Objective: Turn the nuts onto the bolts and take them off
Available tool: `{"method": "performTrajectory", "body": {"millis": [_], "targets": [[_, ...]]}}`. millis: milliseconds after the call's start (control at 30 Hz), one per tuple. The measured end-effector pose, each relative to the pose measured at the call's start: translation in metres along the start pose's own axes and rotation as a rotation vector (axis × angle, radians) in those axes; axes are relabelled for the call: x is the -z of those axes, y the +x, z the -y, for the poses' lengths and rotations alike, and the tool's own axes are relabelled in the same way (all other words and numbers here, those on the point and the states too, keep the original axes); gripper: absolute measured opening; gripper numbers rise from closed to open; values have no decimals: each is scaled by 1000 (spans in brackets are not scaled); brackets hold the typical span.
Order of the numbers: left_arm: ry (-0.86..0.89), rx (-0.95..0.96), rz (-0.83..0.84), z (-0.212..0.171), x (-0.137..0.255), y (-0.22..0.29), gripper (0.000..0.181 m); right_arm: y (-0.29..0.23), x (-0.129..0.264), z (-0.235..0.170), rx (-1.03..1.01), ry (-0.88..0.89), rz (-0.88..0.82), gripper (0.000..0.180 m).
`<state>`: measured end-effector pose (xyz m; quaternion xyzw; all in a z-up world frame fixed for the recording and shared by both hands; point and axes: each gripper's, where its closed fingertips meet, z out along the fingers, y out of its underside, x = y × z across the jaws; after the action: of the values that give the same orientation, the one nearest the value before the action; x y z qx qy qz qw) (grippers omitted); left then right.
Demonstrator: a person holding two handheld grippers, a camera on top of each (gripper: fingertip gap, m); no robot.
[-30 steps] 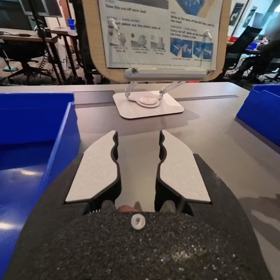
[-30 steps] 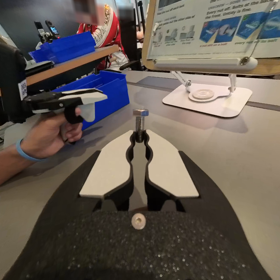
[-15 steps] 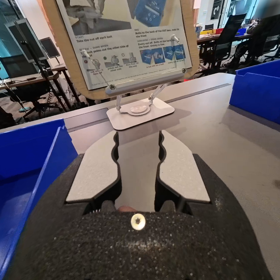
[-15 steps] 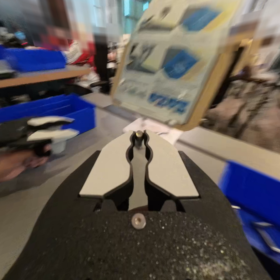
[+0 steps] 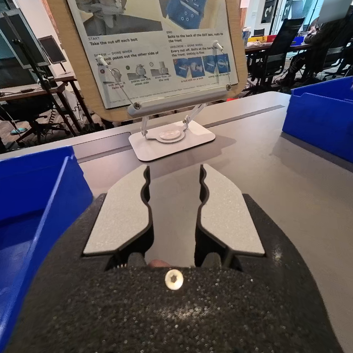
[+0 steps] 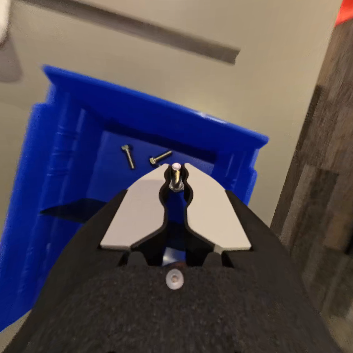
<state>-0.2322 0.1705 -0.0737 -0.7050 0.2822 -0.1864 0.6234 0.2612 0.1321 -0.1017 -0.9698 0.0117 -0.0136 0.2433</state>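
Observation:
My right gripper (image 6: 175, 168) is shut on a steel bolt (image 6: 175, 177) and holds it over the open blue bin (image 6: 133, 122), pointing down into it. The bolt's threaded end faces the camera and its hex head sits lower between the fingers. Two loose bolts (image 6: 128, 156) (image 6: 160, 156) lie on the bin's floor near its far wall. My left gripper (image 5: 174, 172) is open and empty, level above the grey table (image 5: 248, 191). No nut shows in either view.
A blue bin (image 5: 34, 191) is close on the left of my left gripper, another blue bin (image 5: 321, 122) stands at the right. An instruction board on a white stand (image 5: 172, 141) is straight ahead. The table edge and dark floor (image 6: 315, 172) lie right of the bolt bin. My hands' fingertips stand some 50 centimeters from each other.
My right gripper swung right with the bolt and tipped down over the blue bin. My left gripper stayed open and turned slightly, raising its view of the board.

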Motion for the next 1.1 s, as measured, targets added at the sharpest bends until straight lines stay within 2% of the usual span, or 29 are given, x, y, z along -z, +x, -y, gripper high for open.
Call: {"method": "performTrajectory", "body": {"millis": [133, 300, 600, 700, 800, 900, 1000, 1033, 1100], "targets": [[-22, 44, -18, -5, -2, -2, 49, -4, -38, -19, 8, -166, -21, 10], [-58, 103, -52, -12, -5, 0, 50, 5, -61, -30, 19, -290, -100, 10], [-82, 122, -83, -15, -7, 4, 50, 7, -67, -32, 4, -298, -99, 11], [-79, 108, -75, -14, -6, 3, 50, 11, -55, -23, 24, -247, -143, 32], [-69, 108, -68, -12, -5, 1, 50, 2, -11, 4, 67, -53, -236, 43], [-58, 111, -56, -9, -5, -2, 50, -52, 62, 41, 150, 325, -261, 52], [-35, 105, -23, -6, -3, -8, 49, -159, 127, 52, 167, 721, -1, 46], [-27, 104, -11, -5, -3, -10, 49, -199, 141, 48, 160, 818, 140, 41], [-25, 104, 9, -5, -2, -14, 49, -268, 149, 33, 129, 916, 391, 43]]}}
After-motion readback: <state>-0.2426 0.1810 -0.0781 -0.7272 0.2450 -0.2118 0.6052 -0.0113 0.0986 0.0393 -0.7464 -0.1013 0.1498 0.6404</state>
